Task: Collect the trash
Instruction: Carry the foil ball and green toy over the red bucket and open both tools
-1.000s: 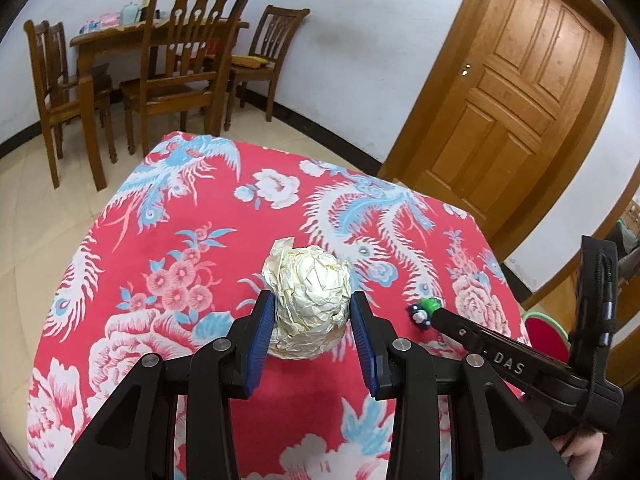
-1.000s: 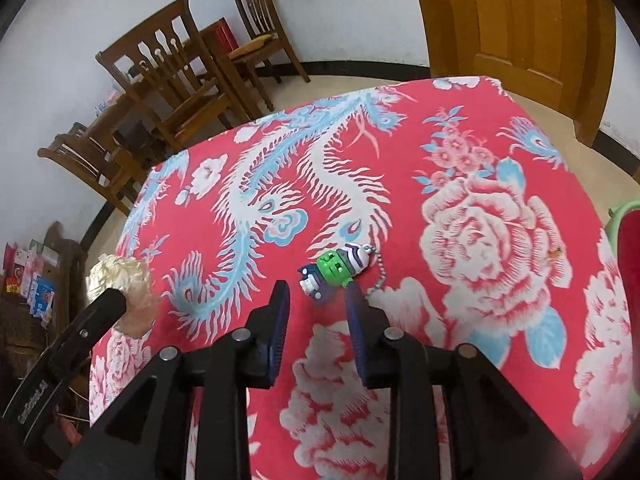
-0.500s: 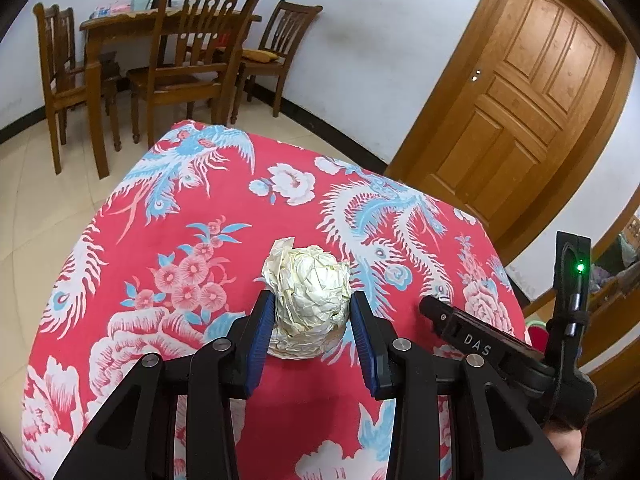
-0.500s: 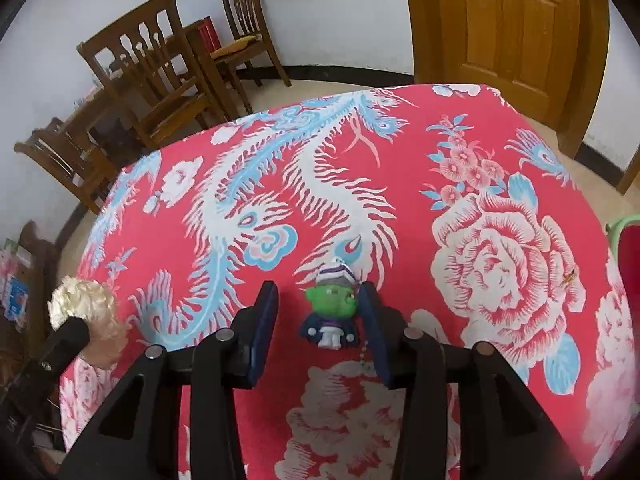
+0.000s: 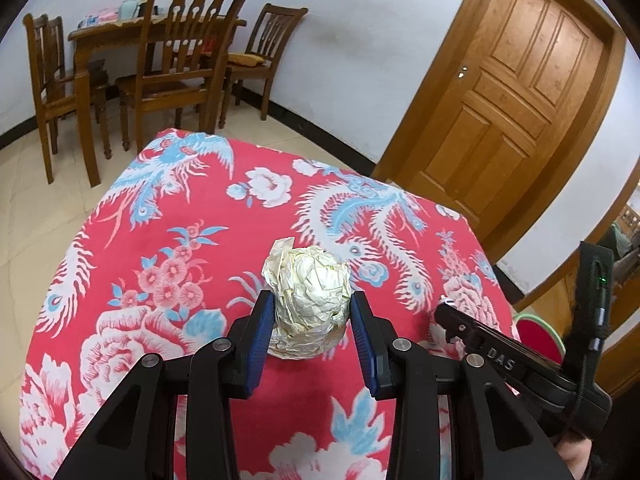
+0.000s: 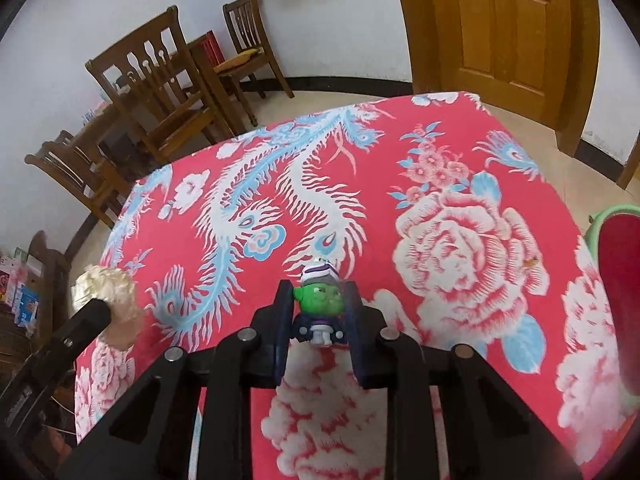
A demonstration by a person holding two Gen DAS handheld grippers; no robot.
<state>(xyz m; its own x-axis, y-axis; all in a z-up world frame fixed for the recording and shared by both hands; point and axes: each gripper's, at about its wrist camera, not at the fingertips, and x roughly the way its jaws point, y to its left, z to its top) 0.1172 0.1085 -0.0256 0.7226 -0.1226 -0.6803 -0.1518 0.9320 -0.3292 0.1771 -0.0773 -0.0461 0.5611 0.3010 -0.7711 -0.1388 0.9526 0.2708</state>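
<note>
My left gripper [image 5: 312, 332] is shut on a crumpled cream paper ball [image 5: 308, 300] and holds it over the red floral tablecloth [image 5: 160, 248]. The ball also shows in the right wrist view [image 6: 110, 292], at the left. My right gripper [image 6: 319, 320] is shut on a small green toy figure [image 6: 320, 306] with a purple-and-white striped hat, held upright above the cloth [image 6: 460, 240]. The right gripper's body shows in the left wrist view [image 5: 500, 356] at the lower right.
A red bin with a green rim [image 6: 616, 300] stands past the table's right edge, also in the left wrist view [image 5: 536, 332]. Wooden chairs [image 5: 188, 60] and a wooden table [image 5: 104, 32] stand by the far wall. A wooden door [image 5: 516, 80] is at the right.
My right gripper closed on the green toy, which was lying on the cloth, and lifted it upright. My left gripper rose a little with the paper ball.
</note>
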